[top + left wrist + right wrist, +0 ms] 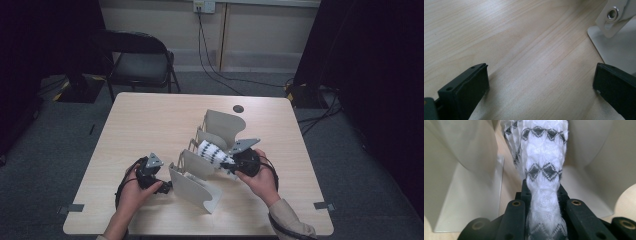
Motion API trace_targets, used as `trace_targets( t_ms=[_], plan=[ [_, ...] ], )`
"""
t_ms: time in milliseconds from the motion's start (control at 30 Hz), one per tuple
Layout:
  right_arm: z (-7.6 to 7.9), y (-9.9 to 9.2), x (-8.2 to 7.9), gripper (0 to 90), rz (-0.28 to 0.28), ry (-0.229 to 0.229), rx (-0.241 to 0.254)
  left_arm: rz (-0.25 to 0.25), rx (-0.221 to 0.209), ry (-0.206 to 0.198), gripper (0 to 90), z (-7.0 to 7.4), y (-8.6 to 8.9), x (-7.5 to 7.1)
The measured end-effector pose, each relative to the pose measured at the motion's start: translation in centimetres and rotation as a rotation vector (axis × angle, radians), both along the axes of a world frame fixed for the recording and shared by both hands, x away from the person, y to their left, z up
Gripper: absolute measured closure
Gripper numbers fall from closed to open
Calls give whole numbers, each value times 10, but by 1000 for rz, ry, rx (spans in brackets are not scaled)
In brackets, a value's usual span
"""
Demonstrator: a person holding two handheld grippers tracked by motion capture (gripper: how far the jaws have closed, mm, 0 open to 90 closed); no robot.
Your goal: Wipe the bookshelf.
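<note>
From above, the right gripper [231, 165] holds a white patterned cloth [212, 152] among the white rack [192, 189] dividers on the table [150, 120], the left gripper [162, 187] beside the rack. The left gripper view shows jaws wide apart over bare wood. In the right gripper view, the jaws are clamped on the cloth [545, 170].

White knitted cloth [545, 170] with black zigzag bands, bunched lengthwise, pinched at near end, stretched between white rack dividers [192, 187].
</note>
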State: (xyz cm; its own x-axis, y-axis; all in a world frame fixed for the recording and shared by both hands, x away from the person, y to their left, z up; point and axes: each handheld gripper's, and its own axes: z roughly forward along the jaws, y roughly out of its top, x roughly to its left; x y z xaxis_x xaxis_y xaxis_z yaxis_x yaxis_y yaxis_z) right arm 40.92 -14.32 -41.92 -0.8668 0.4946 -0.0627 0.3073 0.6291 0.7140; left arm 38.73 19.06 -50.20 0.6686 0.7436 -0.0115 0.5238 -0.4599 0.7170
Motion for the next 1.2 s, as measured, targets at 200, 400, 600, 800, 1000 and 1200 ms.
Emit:
trace_targets(
  t_ms=[200, 400, 600, 800, 1000, 1200],
  plan=[
    [36, 1, 2, 771, -16, -57, 74, 1, 1, 0, 0, 0, 0, 0],
    [32, 6, 13, 770, -41, -28, 53, -6, 5, 0, 0, 0, 0, 0],
    [2, 12, 19, 770, -62, 33, 15, -8, 5, 2, 0, 0, 0, 0],
    [-15, 13, 20, 769, -67, 60, -2, -9, 6, 0, 0, 0, 0, 0],
    [-38, 13, 20, 769, -77, 100, -23, -8, 3, 1, 0, 0, 0, 1],
    [-53, 10, 19, 750, -69, 127, -29, -9, 5, 0, 0, 0, 0, 1]
  ],
)
